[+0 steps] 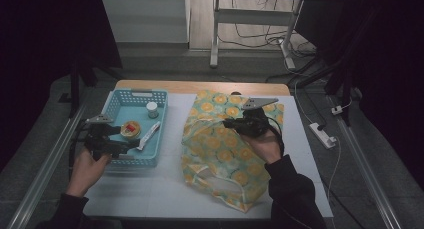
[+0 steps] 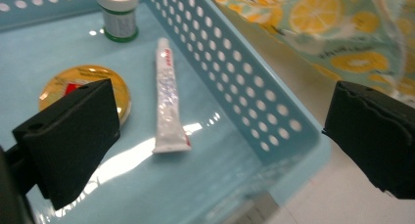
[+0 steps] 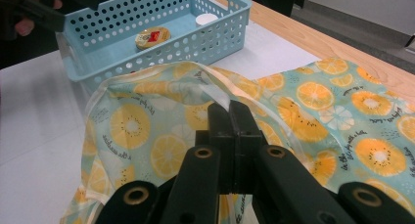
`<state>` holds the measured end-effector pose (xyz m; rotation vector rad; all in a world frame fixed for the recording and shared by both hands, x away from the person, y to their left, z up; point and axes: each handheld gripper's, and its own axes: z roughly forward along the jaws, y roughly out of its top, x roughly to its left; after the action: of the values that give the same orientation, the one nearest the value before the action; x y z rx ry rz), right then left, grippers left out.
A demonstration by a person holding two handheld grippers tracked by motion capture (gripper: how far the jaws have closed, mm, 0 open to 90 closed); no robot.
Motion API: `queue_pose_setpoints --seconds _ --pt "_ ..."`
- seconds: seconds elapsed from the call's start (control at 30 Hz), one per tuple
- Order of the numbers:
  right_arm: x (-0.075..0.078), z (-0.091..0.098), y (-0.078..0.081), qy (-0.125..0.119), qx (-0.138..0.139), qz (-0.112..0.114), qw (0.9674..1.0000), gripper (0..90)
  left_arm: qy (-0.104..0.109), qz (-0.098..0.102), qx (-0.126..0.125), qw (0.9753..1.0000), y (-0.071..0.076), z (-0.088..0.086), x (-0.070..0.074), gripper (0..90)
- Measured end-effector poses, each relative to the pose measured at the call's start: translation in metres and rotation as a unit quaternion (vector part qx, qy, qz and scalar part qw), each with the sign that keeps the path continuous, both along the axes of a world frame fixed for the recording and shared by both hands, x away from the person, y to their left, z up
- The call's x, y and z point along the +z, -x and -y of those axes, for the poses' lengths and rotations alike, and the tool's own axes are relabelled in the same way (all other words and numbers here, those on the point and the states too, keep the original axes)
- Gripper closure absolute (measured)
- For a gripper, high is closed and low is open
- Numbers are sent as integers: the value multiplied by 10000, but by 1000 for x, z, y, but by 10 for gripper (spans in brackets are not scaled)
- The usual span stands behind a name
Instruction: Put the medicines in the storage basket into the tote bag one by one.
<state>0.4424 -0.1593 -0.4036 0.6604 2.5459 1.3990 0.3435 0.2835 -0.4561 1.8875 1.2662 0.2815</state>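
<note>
A pale blue perforated basket (image 1: pixel 116 105) sits on the left of the table. It holds a round yellow tin (image 1: pixel 131 129), a white tube (image 1: pixel 149 134) and a small white-capped jar (image 1: pixel 152 109). My left gripper (image 1: pixel 131 145) hovers at the basket's near edge. In the left gripper view its jaws stand wide open (image 2: pixel 222 106), one over the tin (image 2: pixel 73 79), the other outside the basket wall (image 2: pixel 254 97), with the tube (image 2: pixel 167 101) between. My right gripper (image 1: pixel 227 123) is shut (image 3: pixel 231 111) on the rim of the orange-slice patterned bag (image 3: pixel 313 97), holding the bag (image 1: pixel 215 144) up.
A white mat (image 1: pixel 150 189) covers the table, with a wooden strip (image 1: pixel 200 86) along the far edge. A power strip (image 1: pixel 322 135) and cables lie on the floor at the right. Metal rails run beside the table on both sides.
</note>
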Motion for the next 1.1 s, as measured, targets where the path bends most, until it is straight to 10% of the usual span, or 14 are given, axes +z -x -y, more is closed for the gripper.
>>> queue_pose_setpoints --seconds 0.67,1.1 --pt "-2 1 -2 -14 -28 13 10000 900 -358 -388 226 9984 -57 -7 -8 1" --pt "-2 1 -2 -11 -32 16 10000 900 -740 -993 449 9913 -95 -11 -32 0"
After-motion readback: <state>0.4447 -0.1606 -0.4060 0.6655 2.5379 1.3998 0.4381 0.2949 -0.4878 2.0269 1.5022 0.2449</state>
